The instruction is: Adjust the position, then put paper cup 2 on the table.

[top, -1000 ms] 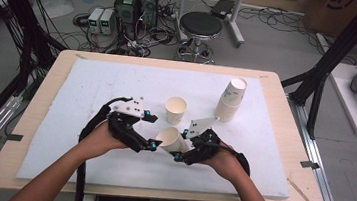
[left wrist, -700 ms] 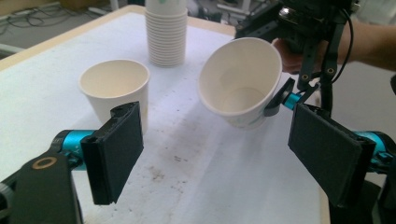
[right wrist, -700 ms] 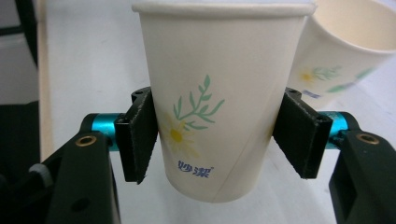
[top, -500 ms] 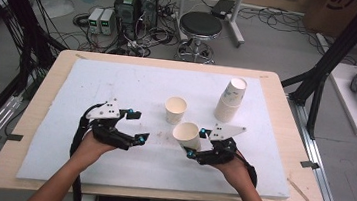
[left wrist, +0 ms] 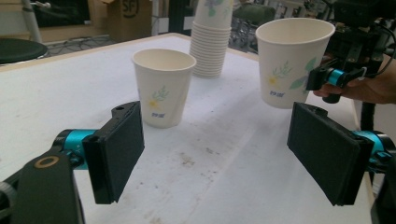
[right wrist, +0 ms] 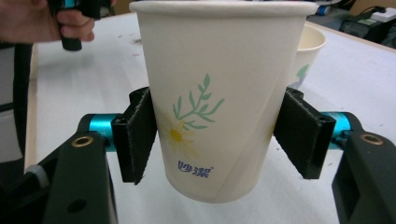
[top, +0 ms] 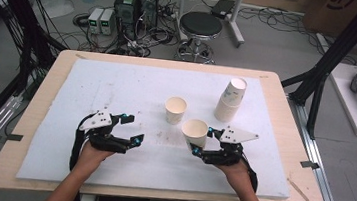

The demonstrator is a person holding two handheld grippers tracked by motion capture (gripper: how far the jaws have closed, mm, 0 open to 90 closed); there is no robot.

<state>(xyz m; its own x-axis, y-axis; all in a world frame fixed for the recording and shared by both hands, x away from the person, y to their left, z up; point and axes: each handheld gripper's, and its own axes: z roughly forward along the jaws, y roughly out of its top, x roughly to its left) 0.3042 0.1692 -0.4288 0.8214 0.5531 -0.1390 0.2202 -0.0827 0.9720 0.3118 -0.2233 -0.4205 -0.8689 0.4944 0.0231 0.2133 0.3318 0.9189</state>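
While left tool gapes empty, right tool, jaws just widening, brackets "妙潔" cup.

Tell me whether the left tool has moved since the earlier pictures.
Yes. The left tool has drawn away leftward from the standing cup, toward the table's near edge.
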